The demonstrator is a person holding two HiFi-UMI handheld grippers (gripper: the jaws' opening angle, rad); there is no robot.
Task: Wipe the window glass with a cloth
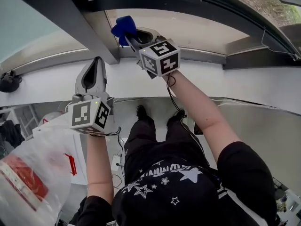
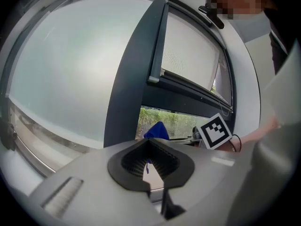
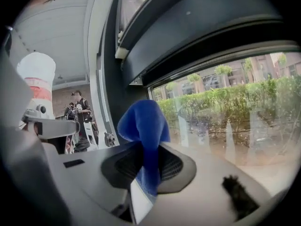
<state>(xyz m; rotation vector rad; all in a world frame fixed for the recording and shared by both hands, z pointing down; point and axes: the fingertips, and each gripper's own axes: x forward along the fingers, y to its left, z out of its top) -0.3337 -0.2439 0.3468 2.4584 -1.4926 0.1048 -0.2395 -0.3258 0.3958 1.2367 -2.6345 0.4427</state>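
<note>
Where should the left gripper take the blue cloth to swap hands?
Probably the bunched free end of the blue cloth, which stands clear beyond the right gripper, coming from the left; its lower part is pinched in those shut jaws. Open the left gripper first.

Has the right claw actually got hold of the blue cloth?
Touching. The right gripper view shows the blue cloth pinched by the right claw, jaws shut on it, the rest bunching out beyond them.

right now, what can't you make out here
- Whether the cloth touches the glass: right gripper view, the bunched cloth hides the contact.
- Bag print: head view, blurred and cut off by the left edge.
- Blue speck at the left gripper jaws: left gripper view, too small to name.
</note>
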